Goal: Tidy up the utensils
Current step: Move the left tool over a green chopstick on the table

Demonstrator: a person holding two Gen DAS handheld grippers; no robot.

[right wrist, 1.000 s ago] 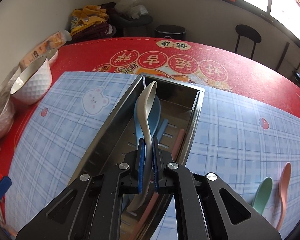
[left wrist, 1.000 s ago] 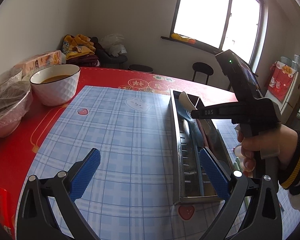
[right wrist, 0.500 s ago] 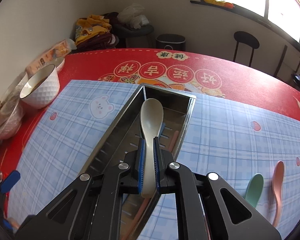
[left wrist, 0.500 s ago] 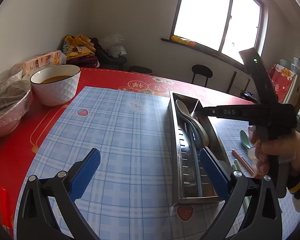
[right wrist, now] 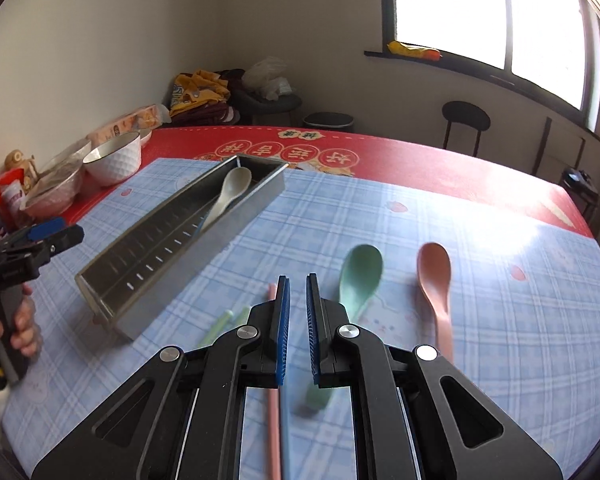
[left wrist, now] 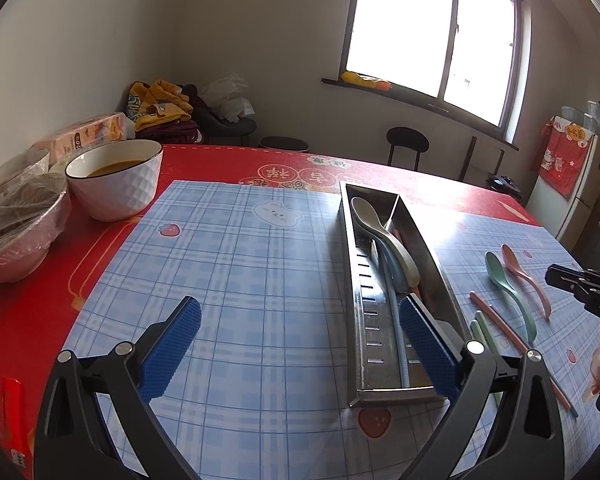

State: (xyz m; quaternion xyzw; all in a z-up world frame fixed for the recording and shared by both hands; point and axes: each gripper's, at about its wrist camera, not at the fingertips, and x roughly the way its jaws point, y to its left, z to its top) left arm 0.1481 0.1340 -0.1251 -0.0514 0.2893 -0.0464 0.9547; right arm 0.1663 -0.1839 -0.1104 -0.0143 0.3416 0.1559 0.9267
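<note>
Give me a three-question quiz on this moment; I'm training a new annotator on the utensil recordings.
1. True or false: the beige spoon lies inside the steel utensil tray.
2. Which spoons lie on the mat outside the tray? A) green spoon and pink spoon B) only a blue one C) none
3. Fill in: the left gripper is wide ____, and the right gripper, with a narrow gap between its pads, holds ____.

Key: 1 true; 2 A; 3 open, nothing.
</note>
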